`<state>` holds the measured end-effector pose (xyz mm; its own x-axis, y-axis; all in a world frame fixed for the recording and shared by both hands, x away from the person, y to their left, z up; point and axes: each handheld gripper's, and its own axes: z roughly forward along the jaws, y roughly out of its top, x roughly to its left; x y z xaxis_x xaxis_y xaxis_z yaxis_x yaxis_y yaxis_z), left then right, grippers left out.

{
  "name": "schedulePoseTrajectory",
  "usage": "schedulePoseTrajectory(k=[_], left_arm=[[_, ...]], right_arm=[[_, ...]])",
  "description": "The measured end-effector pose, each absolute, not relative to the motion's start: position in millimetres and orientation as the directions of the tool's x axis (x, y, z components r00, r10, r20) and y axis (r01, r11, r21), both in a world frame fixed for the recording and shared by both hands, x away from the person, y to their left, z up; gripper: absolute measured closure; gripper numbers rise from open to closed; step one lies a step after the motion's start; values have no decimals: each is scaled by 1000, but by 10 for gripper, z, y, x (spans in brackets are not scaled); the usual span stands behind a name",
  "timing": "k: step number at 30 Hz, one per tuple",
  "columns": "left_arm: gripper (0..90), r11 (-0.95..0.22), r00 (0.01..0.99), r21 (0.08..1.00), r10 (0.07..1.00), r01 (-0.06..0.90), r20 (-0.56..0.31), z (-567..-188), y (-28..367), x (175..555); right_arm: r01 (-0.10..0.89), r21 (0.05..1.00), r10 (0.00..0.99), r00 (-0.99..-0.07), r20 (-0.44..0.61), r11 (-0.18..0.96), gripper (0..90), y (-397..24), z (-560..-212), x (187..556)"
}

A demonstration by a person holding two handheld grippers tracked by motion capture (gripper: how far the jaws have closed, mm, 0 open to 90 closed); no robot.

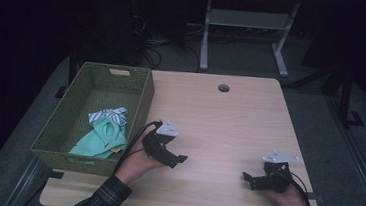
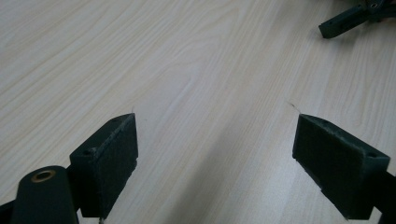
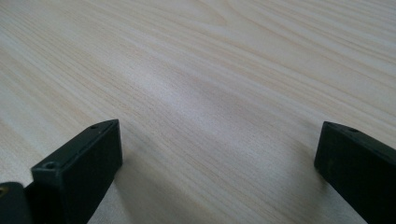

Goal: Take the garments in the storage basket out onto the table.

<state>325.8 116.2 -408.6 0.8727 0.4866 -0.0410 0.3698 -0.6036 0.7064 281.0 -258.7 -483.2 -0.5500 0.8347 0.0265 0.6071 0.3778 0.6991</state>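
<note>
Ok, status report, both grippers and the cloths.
Left gripper open, right gripper open, both low over table. Cloths in basket. Nothing in the way.

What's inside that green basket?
The basket holds a mint-green cloth with a striped white cloth lying at its far end, partly over it. Whatever lies beneath the cloths or behind the near wall is hidden. Both grippers rest open on the table, empty.

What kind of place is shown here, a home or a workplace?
Probably a lab or workshop, not a home: a plain wooden table with a cable hole, tangled cables on the floor behind it, and the metal legs of another desk.
</note>
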Motion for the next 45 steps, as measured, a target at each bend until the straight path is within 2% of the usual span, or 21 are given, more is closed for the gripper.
schedulePoseTrajectory(k=[22, 45], left_arm=[[135, -576, 880, 734, 472, 360, -61, -3883, 1181, 3280], [136, -546, 877, 772, 479, 325, -30, -3566, 1364, 3374]], right_arm=[[606, 699, 834, -551, 27, 378, 4, -2587, -4833, 2811], [608, 699, 835, -550, 28, 377, 4, -2586, -4832, 2810]])
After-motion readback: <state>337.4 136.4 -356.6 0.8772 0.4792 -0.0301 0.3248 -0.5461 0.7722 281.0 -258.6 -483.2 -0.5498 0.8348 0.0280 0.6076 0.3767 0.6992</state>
